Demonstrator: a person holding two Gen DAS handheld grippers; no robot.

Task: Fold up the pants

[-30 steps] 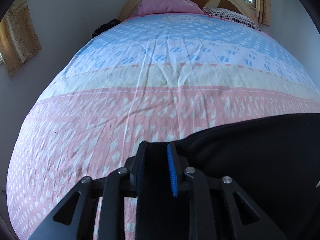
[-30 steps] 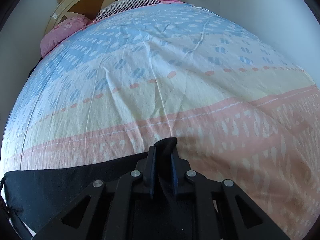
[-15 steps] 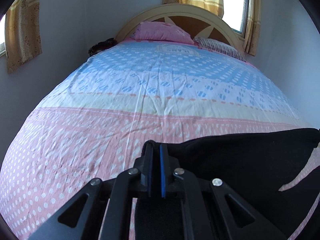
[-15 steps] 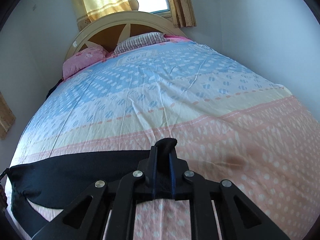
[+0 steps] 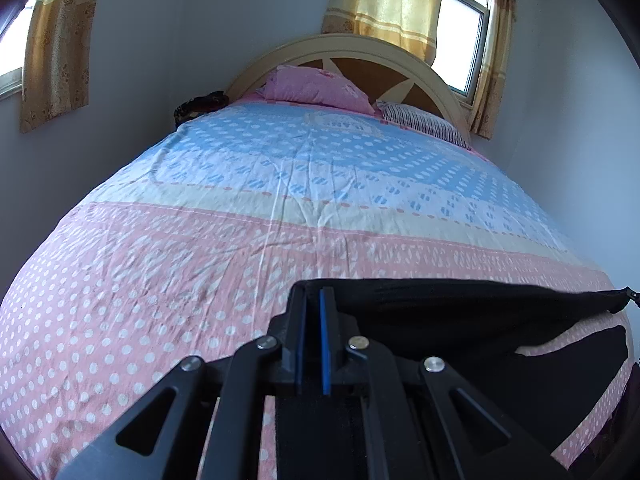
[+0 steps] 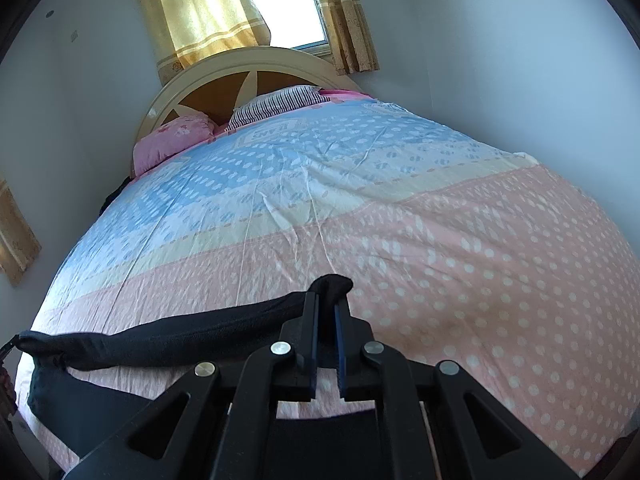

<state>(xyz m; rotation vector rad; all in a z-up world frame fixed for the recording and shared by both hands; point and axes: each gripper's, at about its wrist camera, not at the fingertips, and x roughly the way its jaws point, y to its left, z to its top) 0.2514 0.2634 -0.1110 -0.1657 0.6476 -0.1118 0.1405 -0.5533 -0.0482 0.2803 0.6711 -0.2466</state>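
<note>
Black pants (image 5: 460, 312) hang stretched between my two grippers, lifted above the foot of the bed. My left gripper (image 5: 313, 300) is shut on one corner of the top edge, and the cloth runs off to the right. My right gripper (image 6: 326, 304) is shut on the other corner of the pants (image 6: 168, 336), a small tuft sticking out past the fingertips, and the cloth runs off to the left. Below the taut edge the rest of the pants sags toward the bed, partly hidden by the gripper bodies.
The bed (image 5: 200, 280) has a pink, cream and blue dotted sheet. A pink pillow (image 5: 316, 86) and a striped pillow (image 5: 420, 122) lie by the curved headboard (image 6: 240, 68). Walls stand close on both sides. A dark object (image 5: 200, 104) sits at the far left corner.
Both grippers have risen and tilted up with the pants in them. The headboard, curtains and windows have come into view. The top edge of the pants is pulled tighter.
</note>
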